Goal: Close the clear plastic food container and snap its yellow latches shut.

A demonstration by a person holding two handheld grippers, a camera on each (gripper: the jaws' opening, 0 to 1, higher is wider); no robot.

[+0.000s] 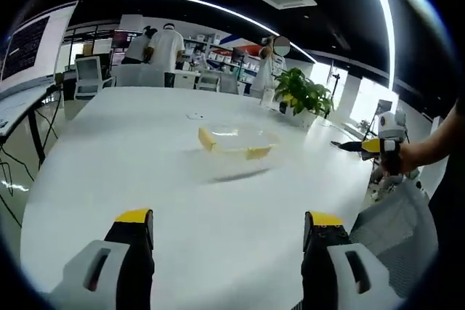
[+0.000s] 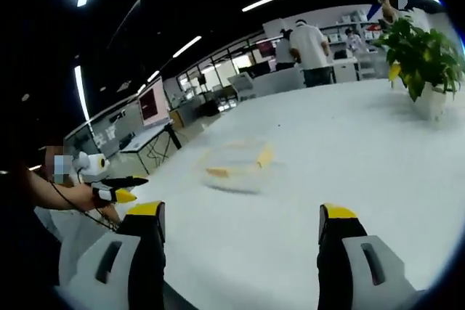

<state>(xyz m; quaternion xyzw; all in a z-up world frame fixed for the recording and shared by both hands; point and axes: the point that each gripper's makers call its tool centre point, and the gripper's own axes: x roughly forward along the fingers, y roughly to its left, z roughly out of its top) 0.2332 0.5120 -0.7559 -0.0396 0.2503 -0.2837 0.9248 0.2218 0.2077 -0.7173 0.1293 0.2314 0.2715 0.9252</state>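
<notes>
A clear plastic food container (image 1: 237,141) with yellow latches (image 1: 207,139) sits on the white table (image 1: 145,150), well ahead of my left gripper (image 1: 229,234), which is open and holds nothing. The right gripper (image 1: 367,146), held in a hand, shows at the right edge of the left gripper view. In the right gripper view the container (image 2: 236,161) lies ahead, its yellow latches (image 2: 264,156) visible. My right gripper (image 2: 241,226) is open and holds nothing. The left gripper (image 2: 116,188) shows at the left, held in a hand.
A potted green plant (image 1: 301,96) stands at the table's far right side, seen again as the plant (image 2: 421,56). People (image 1: 163,49) stand by desks and chairs behind the table. A grey chair back (image 1: 396,223) is close at the right.
</notes>
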